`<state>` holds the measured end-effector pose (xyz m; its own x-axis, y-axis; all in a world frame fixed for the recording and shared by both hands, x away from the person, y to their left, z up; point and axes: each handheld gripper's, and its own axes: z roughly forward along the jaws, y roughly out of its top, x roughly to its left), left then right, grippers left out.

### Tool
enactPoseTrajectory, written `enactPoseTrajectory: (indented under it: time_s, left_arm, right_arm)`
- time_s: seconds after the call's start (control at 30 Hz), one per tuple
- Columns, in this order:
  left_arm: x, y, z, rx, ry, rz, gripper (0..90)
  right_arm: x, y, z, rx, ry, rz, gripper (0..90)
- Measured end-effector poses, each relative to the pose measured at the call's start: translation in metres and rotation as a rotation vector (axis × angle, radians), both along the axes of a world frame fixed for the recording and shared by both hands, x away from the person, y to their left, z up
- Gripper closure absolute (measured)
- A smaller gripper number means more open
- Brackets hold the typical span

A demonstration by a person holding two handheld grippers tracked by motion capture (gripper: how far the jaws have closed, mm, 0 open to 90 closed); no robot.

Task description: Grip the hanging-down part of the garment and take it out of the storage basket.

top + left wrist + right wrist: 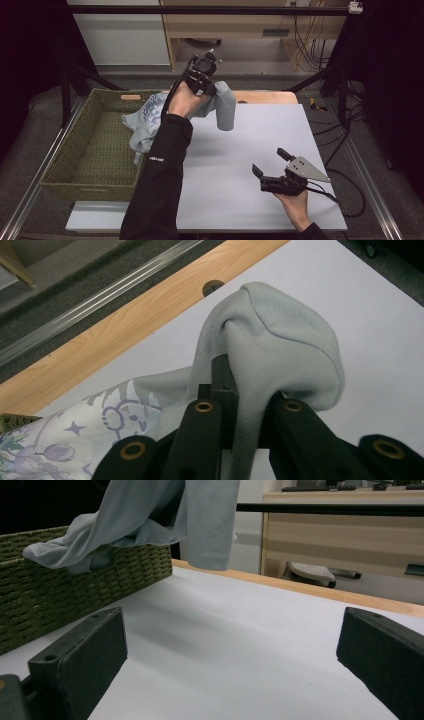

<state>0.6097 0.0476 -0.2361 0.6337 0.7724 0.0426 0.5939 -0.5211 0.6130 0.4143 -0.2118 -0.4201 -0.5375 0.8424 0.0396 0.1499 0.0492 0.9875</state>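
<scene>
Fingers of my left gripper pinch the grey garment, raised on an outstretched arm above the table beside the basket. My right gripper rests low, spread wide, holding nothing.

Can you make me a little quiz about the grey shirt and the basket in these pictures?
1. True or false: the left hand-held gripper is shut on the grey shirt.
2. Where does the shirt's printed end lie? A) over the green woven basket's rim B) on the floor C) under the right hand-held gripper
3. Fill in: the right hand-held gripper's jaws are ____ and hold nothing.

Key
1. True: cloth is pinched between its jaws and lifted off the table.
2. A
3. open
</scene>
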Motion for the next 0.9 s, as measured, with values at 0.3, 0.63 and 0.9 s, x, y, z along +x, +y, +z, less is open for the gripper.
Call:
enactPoseTrajectory:
  time_s: [0.3, 0.63, 0.9]
  left_arm:
    - [0.0, -0.001, 0.0, 0.004, 0.002, 0.002, 84.6]
    - [-0.001, 0.001, 0.001, -0.001, 0.001, 0.001, 84.6]
    - [-0.001, 0.002, 0.002, -0.003, 0.002, -0.001, 84.6]
  right_arm:
    - [0.001, -0.002, 0.003, 0.01, 0.004, 0.015, 0.3]
    - [0.009, -0.002, 0.01, 0.019, 0.008, 0.023, 0.4]
    - [0.021, 0.011, 0.019, 0.032, -0.002, 0.038, 0.4]
